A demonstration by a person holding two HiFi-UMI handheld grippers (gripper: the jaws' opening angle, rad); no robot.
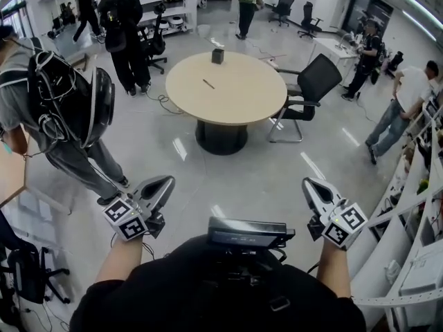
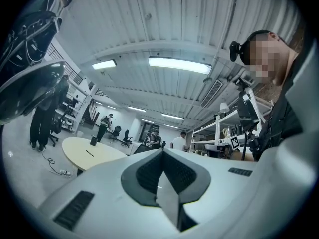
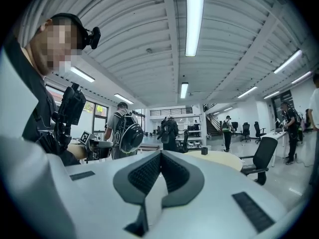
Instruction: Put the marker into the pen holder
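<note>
Bright, even indoor light from ceiling strip lights [image 2: 179,63].
The tubes glare white overhead and throw pale streaks on the glossy floor [image 1: 178,147]; shadows are faint. Both gripper views bend strongly and go black at the corners. The left gripper [image 2: 162,152] and right gripper [image 3: 160,154] loom soft and unfocused close to the lens.

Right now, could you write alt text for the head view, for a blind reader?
A person holds the left gripper and right gripper low, jaws together and empty, facing a round beige table across the floor. On it are a dark marker and, farther back, a black pen holder; a black office chair stands at its right.
</note>
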